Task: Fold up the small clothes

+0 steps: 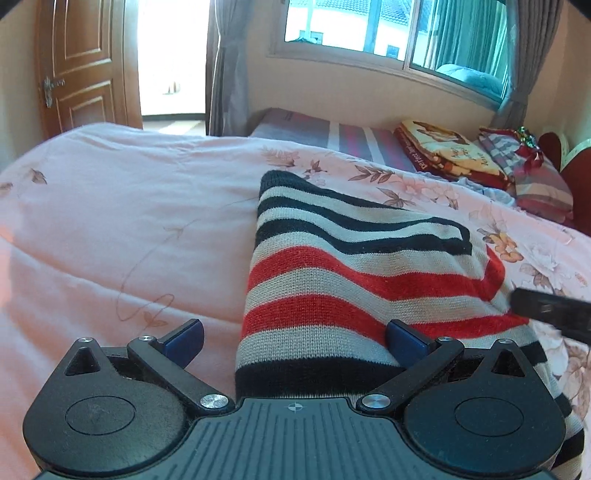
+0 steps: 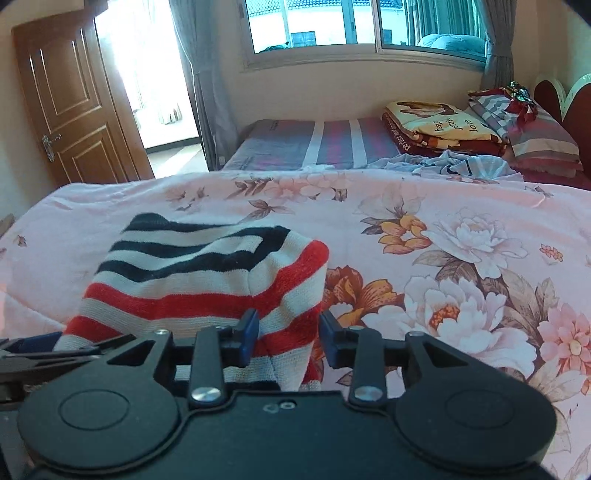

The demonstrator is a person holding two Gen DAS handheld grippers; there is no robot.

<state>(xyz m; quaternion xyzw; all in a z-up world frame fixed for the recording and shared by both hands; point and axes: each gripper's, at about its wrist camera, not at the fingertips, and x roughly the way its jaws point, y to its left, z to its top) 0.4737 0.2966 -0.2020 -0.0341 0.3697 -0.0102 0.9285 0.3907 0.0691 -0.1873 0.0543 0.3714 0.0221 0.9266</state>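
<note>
The one striped sweater (image 1: 354,280) lies folded into a thick bundle on the pink floral quilt (image 1: 122,229), with black and cream bands at its far end and red and cream bands nearer me. In my left view it fills the middle and runs out toward four o'clock; in my right view the sweater (image 2: 199,273) sits at about nine o'clock from centre, on the quilt (image 2: 443,206).

My left gripper (image 1: 295,341) stands with its two blue pads spread wide; the right pad (image 1: 406,339) touches the sweater's near edge, the left one is over bare quilt, and nothing is pinched. My right gripper (image 2: 290,338) has its pads partly apart, with the sweater's near corner lying between them; I cannot tell whether the pads press the cloth. Its black tip shows at three o'clock in the left view.

Beyond the quilt, toward twelve o'clock, is a striped mattress (image 2: 325,144). At one to two o'clock lie one folded blanket (image 2: 439,125) with printed lettering, one stack of striped pillows (image 2: 535,136) and a crumpled pale cloth (image 2: 443,164). I see no containers. One window (image 2: 362,26) is straight ahead and one wooden door (image 2: 70,103) stands at ten o'clock.
</note>
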